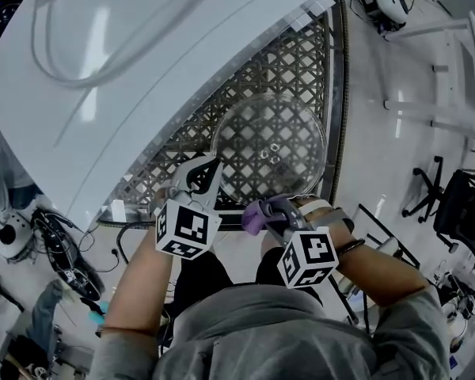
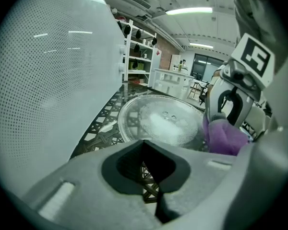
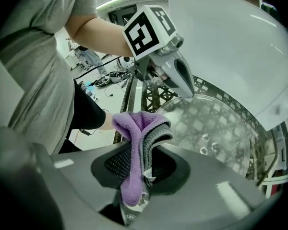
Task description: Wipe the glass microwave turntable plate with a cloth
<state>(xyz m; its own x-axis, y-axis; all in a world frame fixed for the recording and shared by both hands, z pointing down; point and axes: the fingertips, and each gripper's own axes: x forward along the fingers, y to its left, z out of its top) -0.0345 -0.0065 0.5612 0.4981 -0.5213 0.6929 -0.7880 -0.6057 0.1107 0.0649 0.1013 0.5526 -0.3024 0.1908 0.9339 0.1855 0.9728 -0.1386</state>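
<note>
Both at the near rim of glass plate [image 1: 315, 117]: left gripper [image 1: 208, 167] closed empty, right gripper [image 1: 269, 210] clamping purple cloth [image 3: 137, 143]

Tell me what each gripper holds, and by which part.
Right gripper: shut on the purple cloth, pinched across its bunched folds. Left gripper: jaws together, nothing held.

To our left we see a large glossy white curved panel [image 1: 142, 70] lying over part of a dark lattice-patterned metal tabletop [image 1: 293, 70]. A black office chair [image 1: 459, 208] stands on the pale floor [image 1: 380, 149] at our right, and tangled black cables [image 1: 63, 252] lie at our left. Farther off, white open shelves [image 2: 137, 51] stand beneath a long ceiling light [image 2: 189, 10].
</note>
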